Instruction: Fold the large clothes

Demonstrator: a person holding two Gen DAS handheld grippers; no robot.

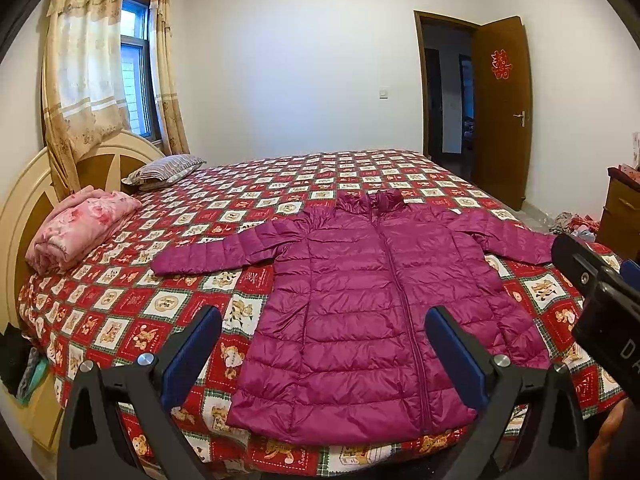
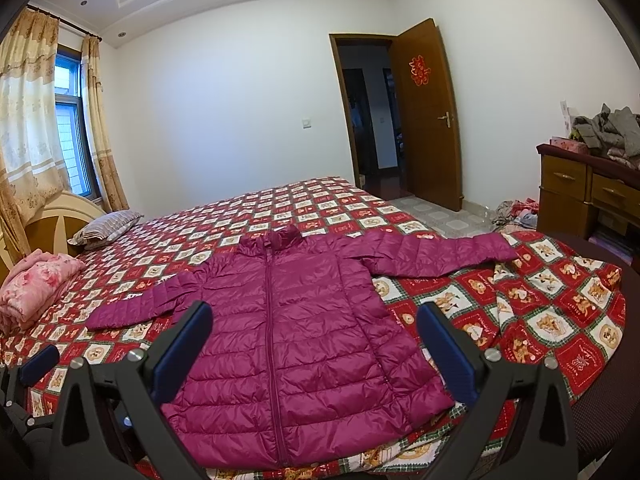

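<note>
The bed [image 1: 360, 176] carries the purple jacket [image 1: 372, 320], spread flat, zipped, sleeves out to both sides, hem at the near edge. No fold looks begun. The left gripper [image 1: 324, 352] and right gripper [image 2: 316, 344] hang above the hem, jaws apart, holding nothing. Next, each likely needs to pinch a sleeve or side edge.

I see a magenta quilted puffer jacket [image 1: 360, 320] of slightly glossy, crinkled fabric on a matt red-and-white checked cotton-like bedspread [image 1: 120, 312]. My grippers' matt black plastic arms carry smooth blue pads [image 2: 182, 354] and shiny metal bolts [image 2: 492, 355]. The brown door [image 2: 428, 120] looks like varnished wood.
</note>
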